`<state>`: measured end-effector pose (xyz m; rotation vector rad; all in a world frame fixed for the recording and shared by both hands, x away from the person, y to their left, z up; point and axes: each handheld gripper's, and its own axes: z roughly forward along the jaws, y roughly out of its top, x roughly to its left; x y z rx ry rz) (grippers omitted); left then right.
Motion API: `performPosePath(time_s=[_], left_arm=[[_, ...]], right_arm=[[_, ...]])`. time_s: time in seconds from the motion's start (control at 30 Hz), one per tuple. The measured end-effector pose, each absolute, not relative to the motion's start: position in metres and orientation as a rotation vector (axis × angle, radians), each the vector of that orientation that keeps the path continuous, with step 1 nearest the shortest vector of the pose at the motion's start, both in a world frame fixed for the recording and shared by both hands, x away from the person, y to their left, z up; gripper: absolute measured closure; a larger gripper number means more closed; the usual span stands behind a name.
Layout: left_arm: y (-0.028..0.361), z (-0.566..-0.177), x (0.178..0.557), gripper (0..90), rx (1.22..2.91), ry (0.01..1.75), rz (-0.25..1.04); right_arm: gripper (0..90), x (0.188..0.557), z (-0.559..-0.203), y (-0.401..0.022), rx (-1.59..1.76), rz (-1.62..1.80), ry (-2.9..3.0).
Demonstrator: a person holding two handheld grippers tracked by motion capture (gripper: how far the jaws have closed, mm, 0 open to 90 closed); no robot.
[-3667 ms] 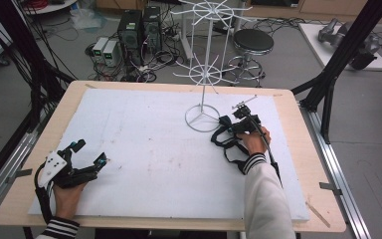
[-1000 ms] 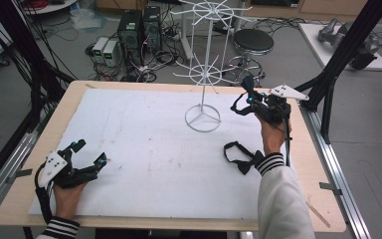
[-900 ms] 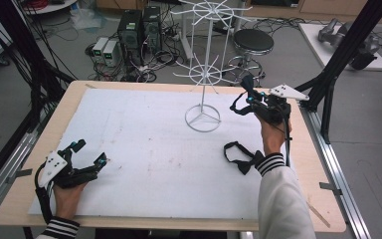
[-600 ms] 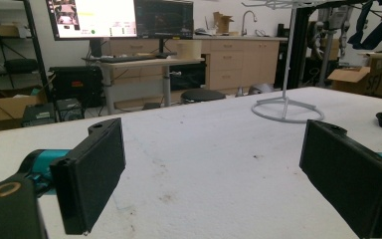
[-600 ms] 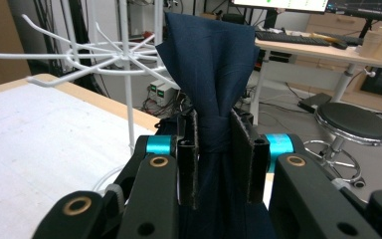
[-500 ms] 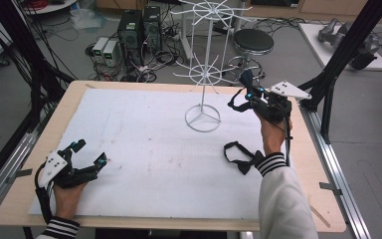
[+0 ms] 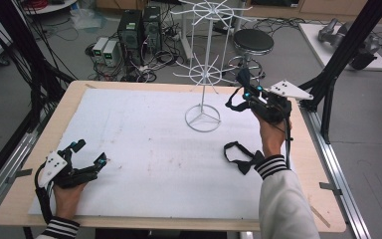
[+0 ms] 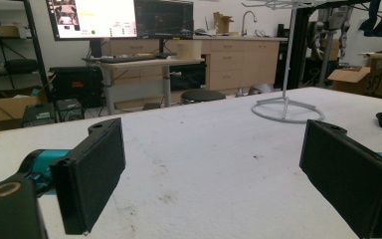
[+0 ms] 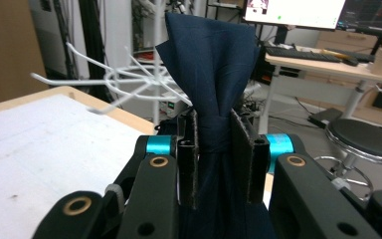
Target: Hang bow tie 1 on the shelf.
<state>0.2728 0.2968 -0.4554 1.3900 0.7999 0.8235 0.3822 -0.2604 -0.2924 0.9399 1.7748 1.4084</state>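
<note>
Far right of the table (image 7: 129,89), above its edge: navy bow tie (image 9: 210,74), pinched at its knot between the jaws of the right gripper (image 7: 242,88), raised clear of the board. Long axis runs along the jaws; one wing fans out beyond the pads, the rest hangs behind them. Wing points toward the lower arms of the white wire rack (image 7: 205,74), just left of the gripper; in the right gripper view those arms spread close beside the cloth. Rack's ring base stands far centre-right on the table. Second bow tie (image 7: 238,157), black, lies flat nearer, touching the right sleeve. Left gripper (image 7: 87,154), near left, rests on the board, jaws spread, nothing between them.
</note>
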Motion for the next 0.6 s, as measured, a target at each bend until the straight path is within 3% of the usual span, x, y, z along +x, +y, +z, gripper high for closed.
performPosePath(time_s=[0.6], left_arm=[[0.296,-0.455,0.273,11.2,1.394,0.800,0.826]], right_arm=[[74.7,0.363,-0.279,-0.244,0.819,1.474,1.803]])
